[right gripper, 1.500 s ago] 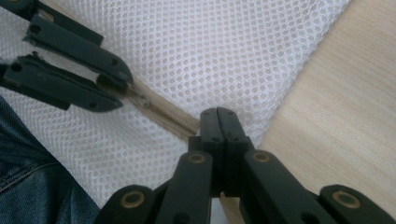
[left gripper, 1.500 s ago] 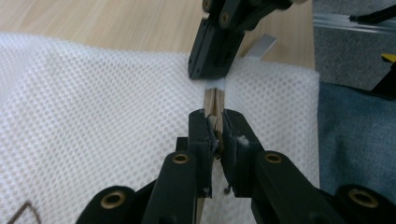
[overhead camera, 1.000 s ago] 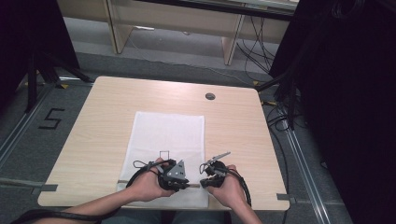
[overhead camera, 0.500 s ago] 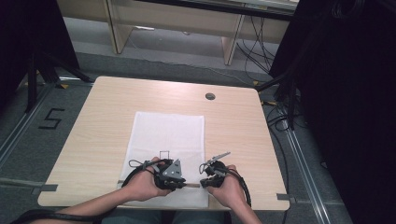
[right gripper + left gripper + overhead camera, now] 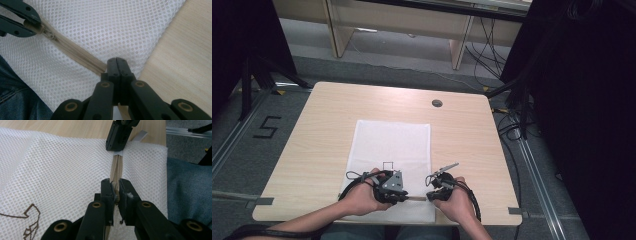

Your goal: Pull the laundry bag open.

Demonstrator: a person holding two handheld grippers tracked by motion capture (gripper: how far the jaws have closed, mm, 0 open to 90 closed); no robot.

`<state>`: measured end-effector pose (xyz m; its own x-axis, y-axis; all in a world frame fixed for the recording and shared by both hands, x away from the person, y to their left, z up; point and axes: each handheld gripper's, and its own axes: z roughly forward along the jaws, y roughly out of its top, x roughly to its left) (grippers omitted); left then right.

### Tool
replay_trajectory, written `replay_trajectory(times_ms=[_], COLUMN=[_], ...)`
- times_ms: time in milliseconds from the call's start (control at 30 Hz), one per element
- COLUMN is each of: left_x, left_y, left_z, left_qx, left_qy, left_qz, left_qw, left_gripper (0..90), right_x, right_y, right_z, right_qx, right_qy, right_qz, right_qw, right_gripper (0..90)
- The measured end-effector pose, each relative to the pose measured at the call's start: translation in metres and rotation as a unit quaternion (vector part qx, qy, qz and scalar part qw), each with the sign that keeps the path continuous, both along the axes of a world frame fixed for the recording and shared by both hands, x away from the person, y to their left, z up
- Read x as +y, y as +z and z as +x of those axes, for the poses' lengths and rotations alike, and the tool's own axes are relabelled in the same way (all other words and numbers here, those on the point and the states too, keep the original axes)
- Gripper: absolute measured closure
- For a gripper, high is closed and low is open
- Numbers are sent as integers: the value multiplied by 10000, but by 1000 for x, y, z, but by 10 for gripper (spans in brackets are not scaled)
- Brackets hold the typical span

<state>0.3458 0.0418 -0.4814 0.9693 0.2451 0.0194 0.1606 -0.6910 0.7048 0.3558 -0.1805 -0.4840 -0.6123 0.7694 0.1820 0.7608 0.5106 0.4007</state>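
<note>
A white mesh bag [image 5: 392, 145] lies flat on the wooden table [image 5: 322, 130], its beige zipper [image 5: 117, 166] running along the near edge. My left gripper [image 5: 115, 192] is shut on the zipper's slider, jaws pressed together around it. Farther along the same zipper, my right gripper [image 5: 116, 63] is shut on the zipper tape's end at the bag's corner. In the high view the left gripper [image 5: 404, 196] and the right gripper [image 5: 430, 195] face each other, a short way apart, at the table's near edge. The slider [image 5: 48, 33] and the left gripper's jaws appear at the right gripper view's upper left.
A round cable hole [image 5: 437, 103] sits at the table's far right. Blue denim [image 5: 190, 190] of the person's leg lies just past the near edge. Grey tape [image 5: 259, 201] marks the front corners. Bare wood surrounds the bag.
The left gripper has edged slightly to the left along the zipper. The right gripper has held its place.
</note>
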Motion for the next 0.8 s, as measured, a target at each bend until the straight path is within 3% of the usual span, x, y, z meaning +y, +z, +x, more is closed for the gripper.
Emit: replay_trajectory(times_ms=[800], left_x=[10], left_y=[2], left_z=[-2], left_qx=[18], left_qy=[-7], left_qz=[-65], left_qw=[10000], left_gripper=[821], right_x=[-1], right_y=[-1], right_z=[1], right_qx=[-83], right_qy=[73], right_qz=[18], right_qw=[9999], right_gripper=[900])
